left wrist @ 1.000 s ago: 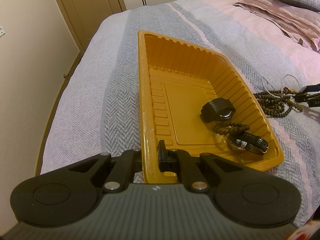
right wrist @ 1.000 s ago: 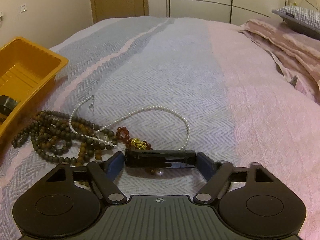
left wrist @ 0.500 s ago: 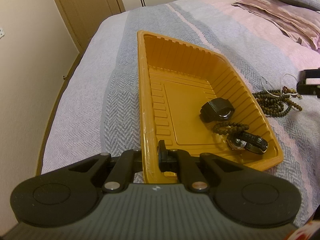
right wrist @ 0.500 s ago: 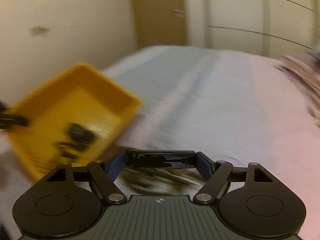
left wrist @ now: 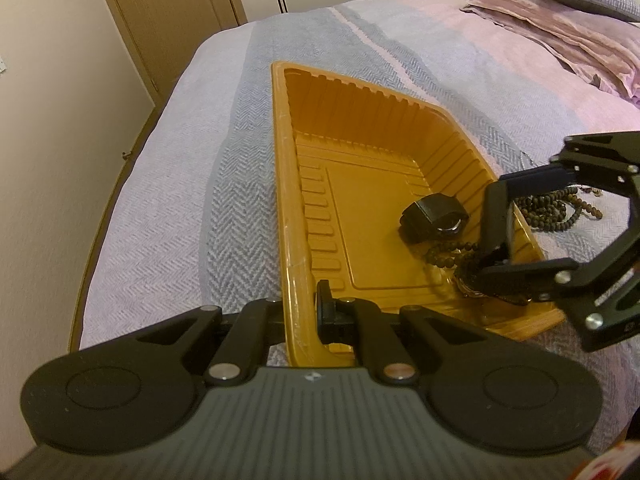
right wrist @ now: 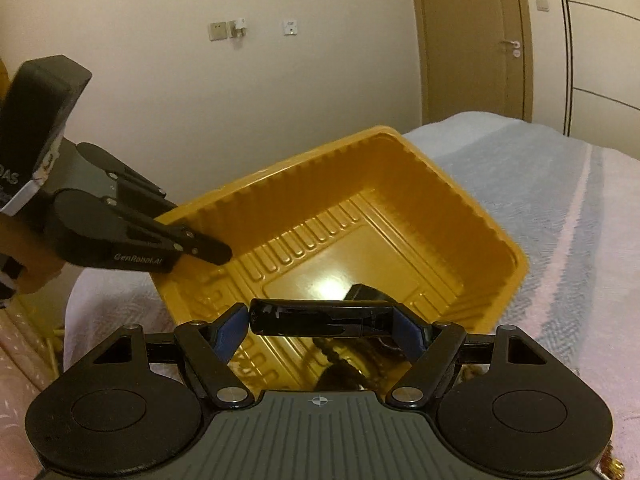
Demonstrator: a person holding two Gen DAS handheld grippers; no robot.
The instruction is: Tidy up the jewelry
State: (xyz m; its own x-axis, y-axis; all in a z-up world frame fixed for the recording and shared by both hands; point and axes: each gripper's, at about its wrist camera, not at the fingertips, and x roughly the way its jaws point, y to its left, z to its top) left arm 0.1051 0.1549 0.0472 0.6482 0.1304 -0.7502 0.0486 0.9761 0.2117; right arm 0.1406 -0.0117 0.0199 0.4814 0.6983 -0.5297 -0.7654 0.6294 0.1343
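An orange plastic tray [left wrist: 280, 160] lies on the bed, and my left gripper [left wrist: 304, 316] is shut on its near corner wall. The right wrist view shows that left gripper [right wrist: 200, 246] clamped on the tray [right wrist: 400, 184] rim. My right gripper [left wrist: 498, 228] hovers over the tray's right end, shut on a glossy black clip [left wrist: 493, 208] spanning its blue pads [right wrist: 230, 330]. The clip [right wrist: 304, 316] sits crosswise in the right gripper [right wrist: 320, 322]. A black watch [left wrist: 434, 216] and a dark bead bracelet [left wrist: 448, 250] lie below it. A second watch is mostly hidden.
More dark bead strings [left wrist: 548, 212] lie on the grey-and-pink bedspread right of the tray. Pink bedding and a pillow [left wrist: 560, 36] sit at the far right. The bed's left edge drops off beside a wall and door [left wrist: 168, 20]. A hand [right wrist: 28, 268] holds the left gripper.
My right gripper swung left and up from the bead pile on the bedspread to above the tray, carrying the black clip. The left gripper and the tray stayed still.
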